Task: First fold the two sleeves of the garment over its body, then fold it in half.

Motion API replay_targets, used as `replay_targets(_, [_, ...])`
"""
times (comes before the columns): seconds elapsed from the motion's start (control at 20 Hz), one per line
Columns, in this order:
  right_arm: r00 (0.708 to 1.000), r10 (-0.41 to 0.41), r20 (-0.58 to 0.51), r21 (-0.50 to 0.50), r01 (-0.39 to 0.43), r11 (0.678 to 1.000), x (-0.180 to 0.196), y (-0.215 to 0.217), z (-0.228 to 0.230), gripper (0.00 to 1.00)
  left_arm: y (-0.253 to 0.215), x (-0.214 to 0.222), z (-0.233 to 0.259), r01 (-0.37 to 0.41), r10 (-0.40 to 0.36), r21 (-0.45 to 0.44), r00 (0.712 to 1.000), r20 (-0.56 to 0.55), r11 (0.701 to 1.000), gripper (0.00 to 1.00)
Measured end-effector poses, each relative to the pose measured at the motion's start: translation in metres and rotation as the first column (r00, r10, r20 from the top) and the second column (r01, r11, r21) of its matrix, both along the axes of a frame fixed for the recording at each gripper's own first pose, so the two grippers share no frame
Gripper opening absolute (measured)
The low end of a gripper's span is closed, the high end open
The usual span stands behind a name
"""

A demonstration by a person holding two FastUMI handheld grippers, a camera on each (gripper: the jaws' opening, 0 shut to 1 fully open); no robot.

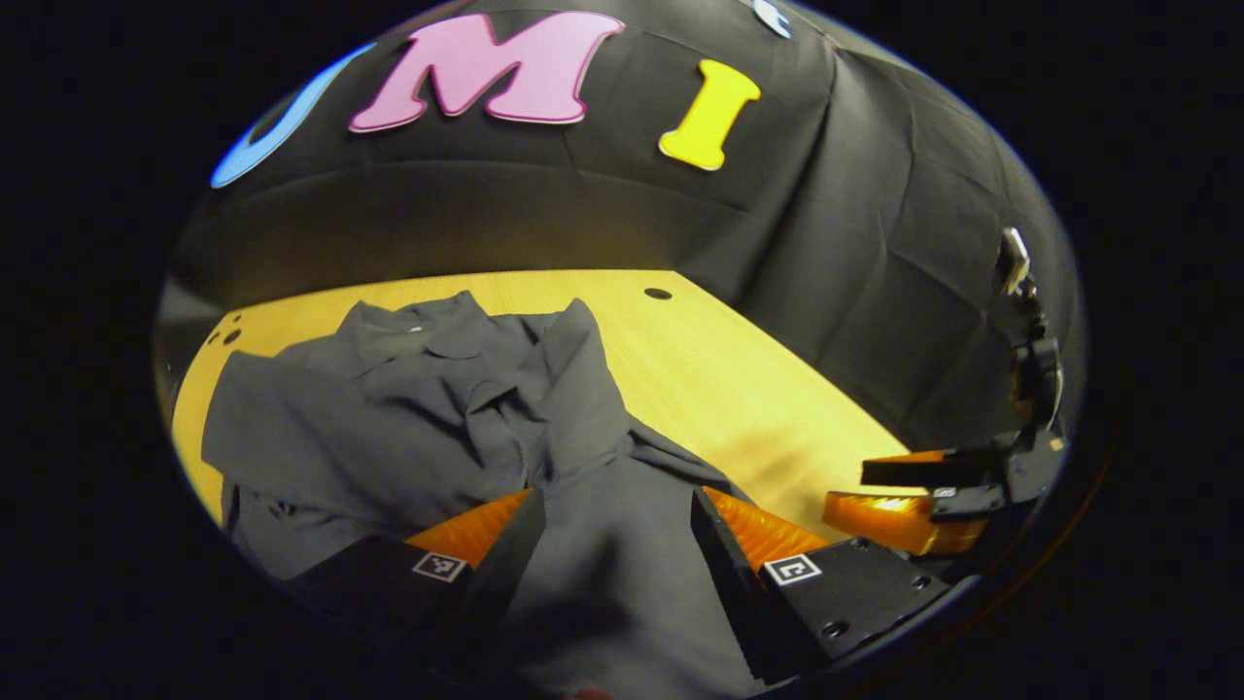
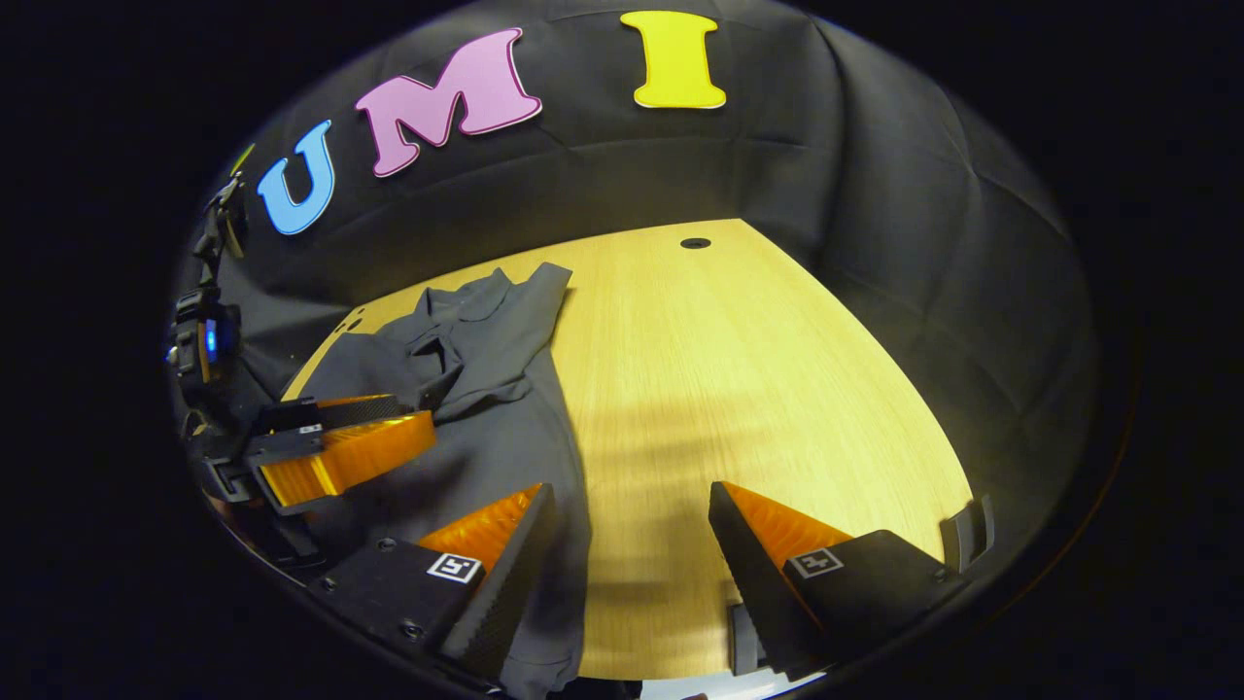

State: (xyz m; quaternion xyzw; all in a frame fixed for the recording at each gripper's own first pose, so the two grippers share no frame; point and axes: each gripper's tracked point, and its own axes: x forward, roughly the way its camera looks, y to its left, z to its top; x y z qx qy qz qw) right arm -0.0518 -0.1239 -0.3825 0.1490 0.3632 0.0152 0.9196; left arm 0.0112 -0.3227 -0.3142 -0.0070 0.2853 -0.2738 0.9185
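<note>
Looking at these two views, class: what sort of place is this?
Probably a recording booth: black cloth wall, bare wooden table, one dark shirt laid out.

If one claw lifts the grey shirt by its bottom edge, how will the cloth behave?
Probably floppy: the grey shirt already lies in soft creases on the wooden table, so it should sag and drape. It looks thin, likely light. A sleeve folded over the body may slide open when lifted.

Dark garment point(image 1: 418, 408), seemingly sleeve-folded, on table point(image 1: 739, 389)
</note>
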Motion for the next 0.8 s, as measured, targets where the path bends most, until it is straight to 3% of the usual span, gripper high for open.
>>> replay_targets(0.25, [0.999, 0.032, -0.023, 0.015, -0.032, 0.999, -0.025, 0.02, 0.013, 0.99, 0.051, -0.026, 0.037, -0.047, 0.047, -0.002, 0.997, 0.059, 0.999, 0.96])
replay_targets(0.35, [0.999, 0.039, -0.029, 0.023, -0.038, 0.999, -0.036, 0.028, 0.021, 0.99, 0.082, -0.036, 0.049, -0.061, 0.058, 0.023, 0.994, 0.095, 0.998, 0.91])
replay_targets(0.45, [0.998, 0.05, -0.04, 0.018, -0.049, 0.999, -0.049, 0.036, 0.026, 0.99, 0.115, -0.044, 0.053, -0.089, 0.084, 0.043, 0.992, 0.098, 0.995, 0.96])
replay_targets(0.65, [0.995, 0.071, -0.074, 0.004, -0.071, 0.997, -0.073, 0.051, 0.026, 0.99, 0.189, -0.068, 0.055, -0.197, 0.195, 0.042, 0.98, 0.038, 0.98, 0.96])
replay_targets(0.7, [0.994, 0.073, -0.083, 0.001, -0.074, 0.997, -0.078, 0.055, 0.024, 0.99, 0.209, -0.073, 0.055, -0.229, 0.228, 0.051, 0.973, 0.032, 0.972, 0.91])
replay_targets(0.8, [0.992, 0.08, -0.099, -0.005, -0.081, 0.997, -0.086, 0.063, 0.021, 0.99, 0.244, -0.082, 0.049, -0.275, 0.275, 0.071, 0.961, 0.021, 0.959, 0.96])
